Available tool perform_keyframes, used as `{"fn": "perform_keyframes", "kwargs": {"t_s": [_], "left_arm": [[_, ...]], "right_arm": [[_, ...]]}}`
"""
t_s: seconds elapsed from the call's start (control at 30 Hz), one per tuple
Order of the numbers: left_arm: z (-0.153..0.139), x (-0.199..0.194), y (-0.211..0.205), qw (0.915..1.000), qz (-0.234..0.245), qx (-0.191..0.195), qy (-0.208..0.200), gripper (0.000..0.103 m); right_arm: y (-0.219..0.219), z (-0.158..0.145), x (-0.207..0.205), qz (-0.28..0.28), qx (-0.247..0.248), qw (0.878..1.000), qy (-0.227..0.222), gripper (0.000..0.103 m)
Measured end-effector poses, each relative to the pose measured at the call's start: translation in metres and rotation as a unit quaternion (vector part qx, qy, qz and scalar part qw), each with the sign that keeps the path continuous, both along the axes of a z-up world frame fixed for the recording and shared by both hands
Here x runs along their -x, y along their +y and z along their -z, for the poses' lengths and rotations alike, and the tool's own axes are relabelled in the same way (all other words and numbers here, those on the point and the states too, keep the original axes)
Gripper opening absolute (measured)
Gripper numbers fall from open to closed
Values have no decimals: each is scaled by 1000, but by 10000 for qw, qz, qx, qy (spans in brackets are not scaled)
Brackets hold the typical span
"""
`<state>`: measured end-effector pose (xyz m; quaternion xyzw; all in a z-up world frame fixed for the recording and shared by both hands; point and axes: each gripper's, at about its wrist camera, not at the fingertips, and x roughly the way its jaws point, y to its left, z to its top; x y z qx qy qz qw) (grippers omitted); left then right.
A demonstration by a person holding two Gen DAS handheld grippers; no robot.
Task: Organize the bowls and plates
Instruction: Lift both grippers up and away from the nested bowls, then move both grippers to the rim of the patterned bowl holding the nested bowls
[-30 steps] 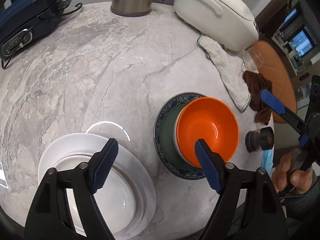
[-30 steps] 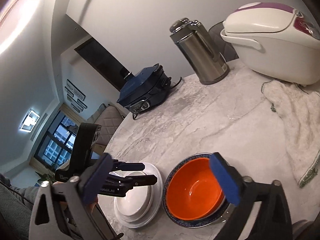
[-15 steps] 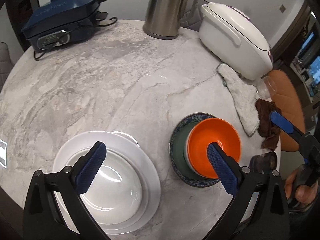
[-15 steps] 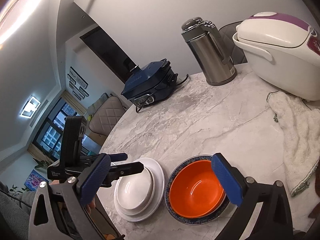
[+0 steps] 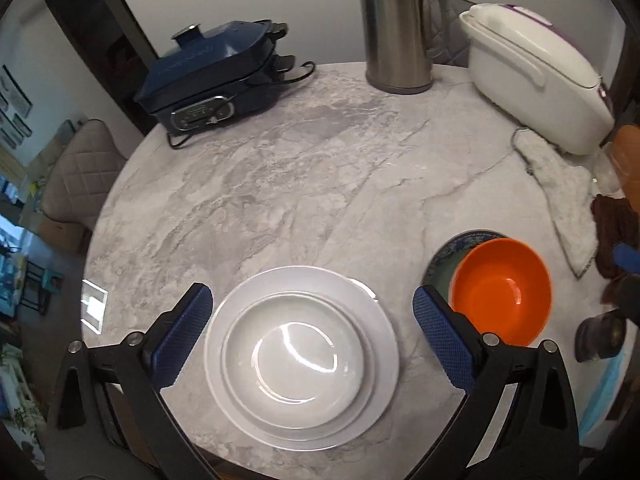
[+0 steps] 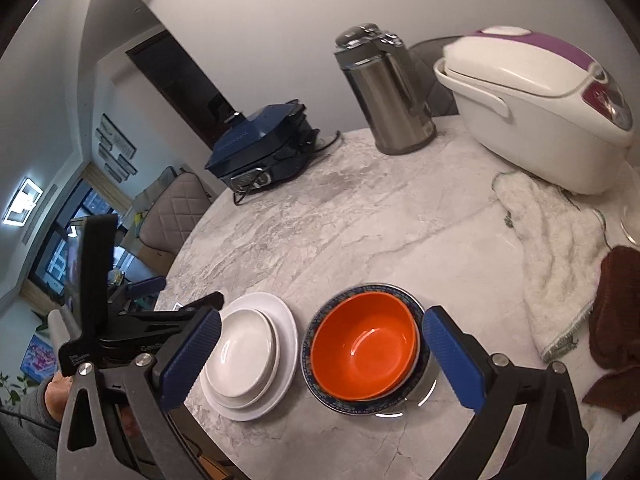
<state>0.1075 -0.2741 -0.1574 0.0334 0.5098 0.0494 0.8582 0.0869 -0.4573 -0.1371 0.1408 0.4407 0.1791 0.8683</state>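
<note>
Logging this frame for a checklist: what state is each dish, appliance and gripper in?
Left gripper: open, empty.
Right gripper: open, empty.
White bowl: upright, empty, on white plate.
Orange bowl: upright, empty, stacked on blue plate.
Kettle: lid shut.
Rice cooker: lid shut.
Grill: lid shut.

1. A marble tabletop (image 5: pixel 280 184) stretches ahead of both grippers.
2. A blue electric grill (image 5: pixel 216 76) sits far ahead to the left.
3. A steel kettle (image 5: pixel 396 32) stands far ahead, beside a white rice cooker (image 5: pixel 532 76) to its right.
4. A white towel (image 6: pixel 556 248) lies ahead to the right, touching a brown cloth (image 6: pixel 616 308) further right.
5. A small dark jar (image 5: pixel 598 338) stands at the right edge.
</note>
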Motion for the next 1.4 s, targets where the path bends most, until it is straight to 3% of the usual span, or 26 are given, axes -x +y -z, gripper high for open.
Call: {"fn": "perform_keyframes", "kwargs": {"t_s": [0.17,0.3,0.43,0.77,0.9,1.1,1.23,1.4], "left_arm": [[24,-26,13,9948,601,716,409,101],[49,-52,8,9854,1309,705,829,101],[68,-72,1,9736,1900,578,1127,101],[106,-109,-23,9317,3255,551,1512,95],[113,-117,-33,9143,3719,366,1560,95],[130,-121,-36,8927,4170,196,1695,81],[142,-127,-38,8874,4272,253,1714,81],[152,-133,-42,8803,4382,314,1790,73]], "right_arm": [[-14,26,-6,739,25,9938,834,99],[-15,35,1,1082,-149,9884,1055,84],[-11,46,7,1293,-241,9834,1248,75],[-10,83,35,2004,-145,9627,1812,74],[-17,90,40,2323,-354,9540,1863,60],[-17,89,49,2446,-492,9508,1833,59],[-20,102,54,2592,-493,9424,2056,59],[-14,120,51,2662,-467,9362,2245,58]]}}
